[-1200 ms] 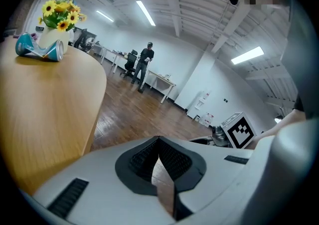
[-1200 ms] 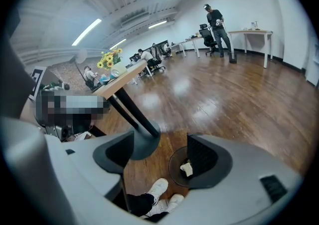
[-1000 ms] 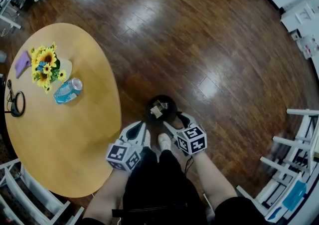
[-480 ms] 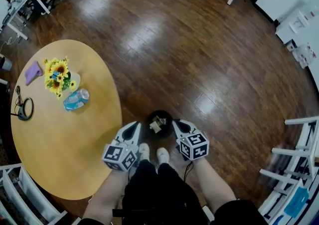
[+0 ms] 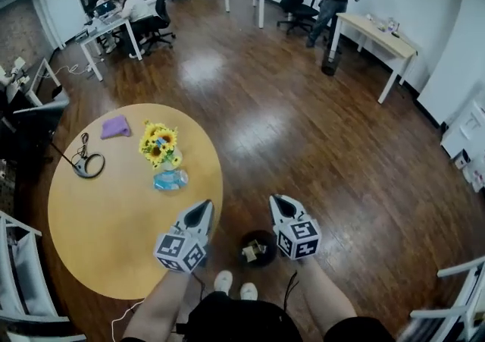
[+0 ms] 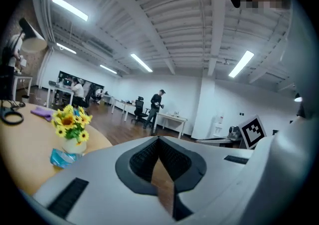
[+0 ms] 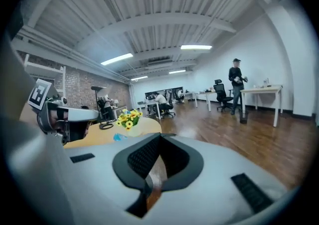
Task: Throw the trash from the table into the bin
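Left gripper [image 5: 203, 210] and right gripper [image 5: 277, 201] flank the bin [image 5: 244, 242], both pinched together empty, and the crushed bottle [image 5: 170, 179] beyond it hugs the flower vase [image 5: 168, 165], so a sloppy grab could topple that.

Long ceiling strip lights [image 6: 70, 8] fill the room with bright, even light, and shadows are faint. They throw pale glare patches on the dark wooden floor [image 5: 201, 71]. The head view bends at its edges. Both gripper views curve strongly and have black corners. Close to the lens, the left tongs [image 6: 158, 140] and right tongs [image 7: 159, 135] look soft, while the far room is sharper.
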The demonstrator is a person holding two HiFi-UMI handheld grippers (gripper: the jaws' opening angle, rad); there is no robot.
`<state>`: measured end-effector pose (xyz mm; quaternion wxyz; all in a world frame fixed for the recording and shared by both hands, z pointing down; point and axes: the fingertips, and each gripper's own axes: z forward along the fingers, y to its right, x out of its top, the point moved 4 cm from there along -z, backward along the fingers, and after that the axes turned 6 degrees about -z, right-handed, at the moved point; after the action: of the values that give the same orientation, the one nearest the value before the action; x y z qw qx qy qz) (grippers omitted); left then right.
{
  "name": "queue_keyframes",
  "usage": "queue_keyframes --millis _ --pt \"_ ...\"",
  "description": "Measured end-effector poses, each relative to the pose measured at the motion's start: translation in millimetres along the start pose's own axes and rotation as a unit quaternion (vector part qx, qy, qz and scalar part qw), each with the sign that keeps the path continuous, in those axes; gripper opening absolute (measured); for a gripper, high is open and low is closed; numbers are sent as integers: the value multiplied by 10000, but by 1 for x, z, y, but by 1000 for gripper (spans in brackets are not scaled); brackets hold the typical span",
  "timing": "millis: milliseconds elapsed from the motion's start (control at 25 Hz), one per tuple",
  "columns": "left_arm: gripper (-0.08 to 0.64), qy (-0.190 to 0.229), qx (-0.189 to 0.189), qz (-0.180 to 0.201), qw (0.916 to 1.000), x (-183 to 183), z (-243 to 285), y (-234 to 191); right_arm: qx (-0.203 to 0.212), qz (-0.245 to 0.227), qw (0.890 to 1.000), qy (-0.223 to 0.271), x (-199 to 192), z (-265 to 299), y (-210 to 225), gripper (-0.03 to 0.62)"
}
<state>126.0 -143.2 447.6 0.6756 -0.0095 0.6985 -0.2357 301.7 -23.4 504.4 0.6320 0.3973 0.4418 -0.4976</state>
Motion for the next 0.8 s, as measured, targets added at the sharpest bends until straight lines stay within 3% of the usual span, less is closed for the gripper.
queue_keyframes --millis 160,320,520,800 --pt "0 567 588 264 9963 43 -43 -24 441 -372 9973 446 50 25 -34 0" --pt "0 902 1193 381 9880 63 -103 -53 1155 -695 9889 629 71 52 -96 0" --pt "0 1449 1998 398 9682 89 -181 -98 1890 -1261 9708 776 92 84 -189 0" --pt "0 1901 2523 496 9475 120 -271 -154 2434 -1461 9539 978 117 122 -298 0"
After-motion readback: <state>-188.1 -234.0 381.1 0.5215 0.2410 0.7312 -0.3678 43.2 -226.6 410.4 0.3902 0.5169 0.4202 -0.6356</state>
